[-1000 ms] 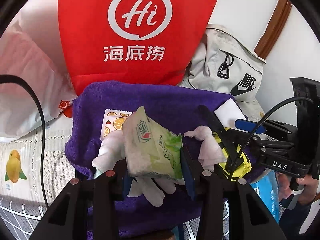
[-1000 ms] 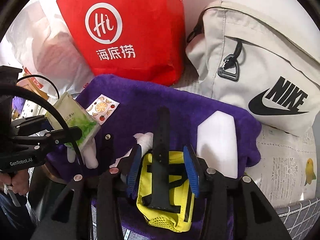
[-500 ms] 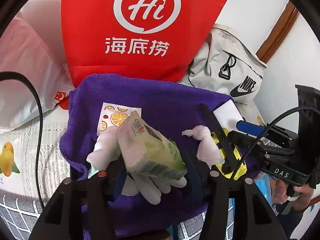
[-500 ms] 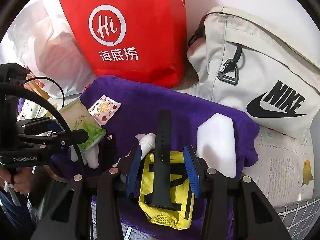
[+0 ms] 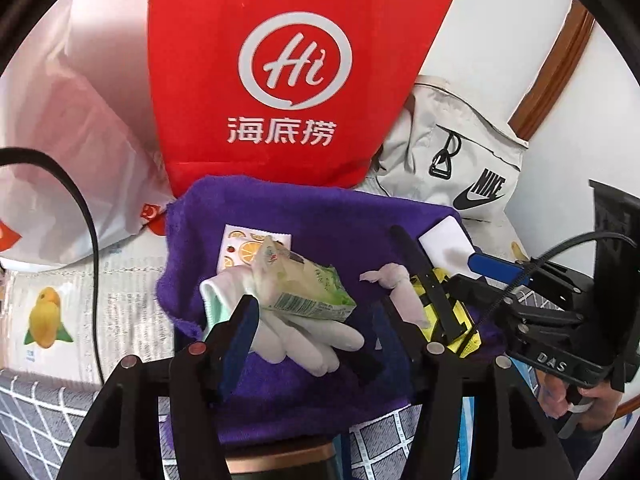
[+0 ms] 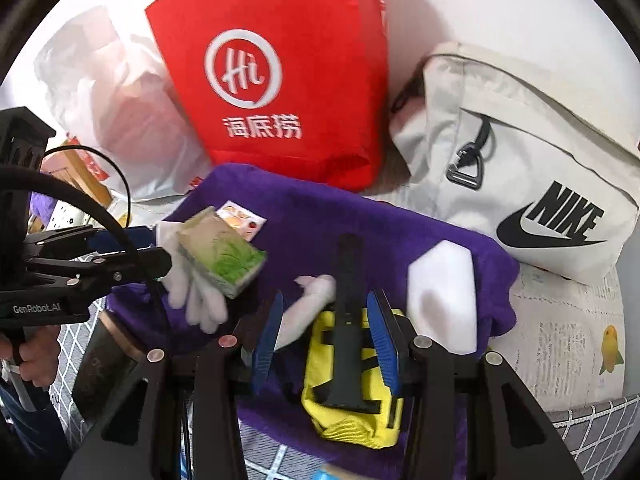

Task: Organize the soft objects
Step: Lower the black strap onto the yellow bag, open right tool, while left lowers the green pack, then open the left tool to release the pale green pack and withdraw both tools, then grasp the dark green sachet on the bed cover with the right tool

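The green tissue pack (image 5: 304,288) lies on a white glove (image 5: 304,336) atop the purple towel (image 5: 320,220), at 11 o'clock from the left hand-held gripper (image 5: 316,320), long axis crosswise; its jaws stand apart, free of it. The right hand-held gripper (image 6: 328,340) is clamped on the yellow pouch (image 6: 352,392). Behind stands a red bag (image 5: 288,72).

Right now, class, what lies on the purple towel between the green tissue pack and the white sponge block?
In the right wrist view, a crumpled white glove and the yellow pouch's black strap lie between the tissue pack and the sponge block on the towel.
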Available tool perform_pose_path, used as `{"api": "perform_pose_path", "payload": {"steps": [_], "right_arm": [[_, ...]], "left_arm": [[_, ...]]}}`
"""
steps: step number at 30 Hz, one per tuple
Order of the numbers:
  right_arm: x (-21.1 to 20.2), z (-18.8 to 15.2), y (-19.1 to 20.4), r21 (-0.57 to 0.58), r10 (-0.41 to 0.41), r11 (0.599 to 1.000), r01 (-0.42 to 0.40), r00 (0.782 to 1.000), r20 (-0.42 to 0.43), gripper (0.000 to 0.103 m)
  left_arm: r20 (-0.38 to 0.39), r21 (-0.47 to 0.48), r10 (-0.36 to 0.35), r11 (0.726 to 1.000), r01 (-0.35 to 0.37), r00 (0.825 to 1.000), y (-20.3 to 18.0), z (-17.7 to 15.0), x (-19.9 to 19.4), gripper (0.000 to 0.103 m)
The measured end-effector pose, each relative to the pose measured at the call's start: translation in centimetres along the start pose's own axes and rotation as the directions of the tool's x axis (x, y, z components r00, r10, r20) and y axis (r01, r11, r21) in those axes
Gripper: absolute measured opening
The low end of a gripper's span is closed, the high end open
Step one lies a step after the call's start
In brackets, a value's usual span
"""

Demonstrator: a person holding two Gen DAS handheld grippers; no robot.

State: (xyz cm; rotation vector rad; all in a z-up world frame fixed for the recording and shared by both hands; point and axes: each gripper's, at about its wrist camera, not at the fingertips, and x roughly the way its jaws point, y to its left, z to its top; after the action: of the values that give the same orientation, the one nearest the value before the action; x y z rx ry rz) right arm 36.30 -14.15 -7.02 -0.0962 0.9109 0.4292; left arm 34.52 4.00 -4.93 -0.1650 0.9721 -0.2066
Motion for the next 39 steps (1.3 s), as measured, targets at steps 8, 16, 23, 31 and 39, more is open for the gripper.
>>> {"api": "perform_pose_path", "payload": {"steps": [8,16,23,31,39], "right_arm": [[-2.5,-0.3,2.1,-0.019,0.011,1.0,-0.01,1.0,0.025,0.044],[-7.7,-3.6,4.7,-0.055,0.012,0.998,-0.009,0.998,0.055,0.044],[-12.2,-9.3,6.7,-0.071,0.055,0.996,-0.051,0.997,0.046,0.044],[-14.6,-16.5,9.5,-0.064,0.099,0.993,-0.099,0.995,0.006,0.044],[-13.1,-23.8,10.7,-0.089,0.118,0.988,-0.125,0.99,-0.081,0.054]], "left_arm": [[0.041,-0.02,0.057,0.998,-0.056,0.998,0.1,-0.1,-2.9,0.057],[0.026,-0.002,0.074,0.997,-0.074,0.997,-0.8,-2.3,-5.8,0.057],[0.08,-0.005,0.043,0.999,-0.043,0.996,-1.3,-6.6,-11.6,0.057],[0.09,0.053,0.042,0.997,-0.047,0.995,-3.0,-12.3,-15.0,0.057],[0.038,0.026,0.049,0.998,-0.05,0.998,-2.4,-18.2,-15.4,0.058]]}}
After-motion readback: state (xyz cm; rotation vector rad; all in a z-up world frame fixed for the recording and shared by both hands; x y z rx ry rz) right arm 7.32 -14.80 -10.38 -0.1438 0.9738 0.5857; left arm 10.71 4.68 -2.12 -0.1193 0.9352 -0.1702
